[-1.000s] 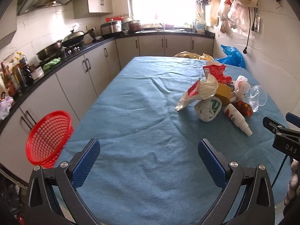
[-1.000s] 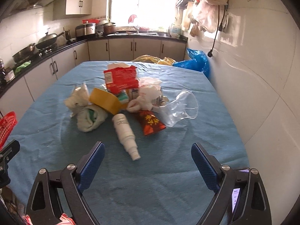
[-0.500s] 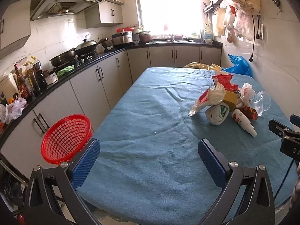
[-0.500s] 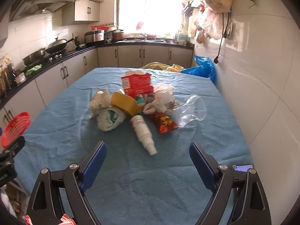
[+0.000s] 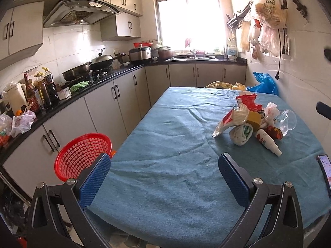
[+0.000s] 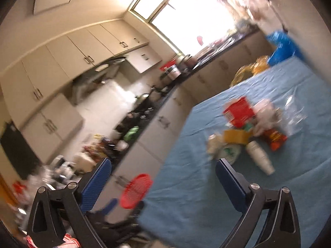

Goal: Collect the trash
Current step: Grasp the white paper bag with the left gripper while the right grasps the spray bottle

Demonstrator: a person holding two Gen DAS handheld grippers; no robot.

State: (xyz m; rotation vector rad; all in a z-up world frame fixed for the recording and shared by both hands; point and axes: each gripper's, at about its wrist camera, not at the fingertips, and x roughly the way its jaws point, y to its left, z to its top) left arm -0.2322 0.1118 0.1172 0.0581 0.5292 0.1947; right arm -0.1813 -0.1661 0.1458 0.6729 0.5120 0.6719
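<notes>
A pile of trash [image 5: 250,119] lies on the blue-covered table [image 5: 175,144] at the right: a red carton, a yellow box, crumpled bags, a white bottle [image 5: 266,141] and a clear plastic cup [image 5: 288,122]. A red mesh basket [image 5: 82,159] stands left of the table. My left gripper [image 5: 164,172] is open and empty over the table's near edge. My right gripper [image 6: 163,177] is open and empty, tilted, high and left of the pile [image 6: 244,128]. The basket shows blurred in the right wrist view [image 6: 136,190].
A kitchen counter [image 5: 62,95] with bottles, pans and bags runs along the left. A phone [image 5: 324,169] lies at the table's right edge. Yellow and blue bags [image 5: 264,83] sit at the table's far end. Bags hang on the right wall.
Both grippers have pulled back and risen. The right gripper has swung left and tilted, its view now blurred. The jaws stayed open.
</notes>
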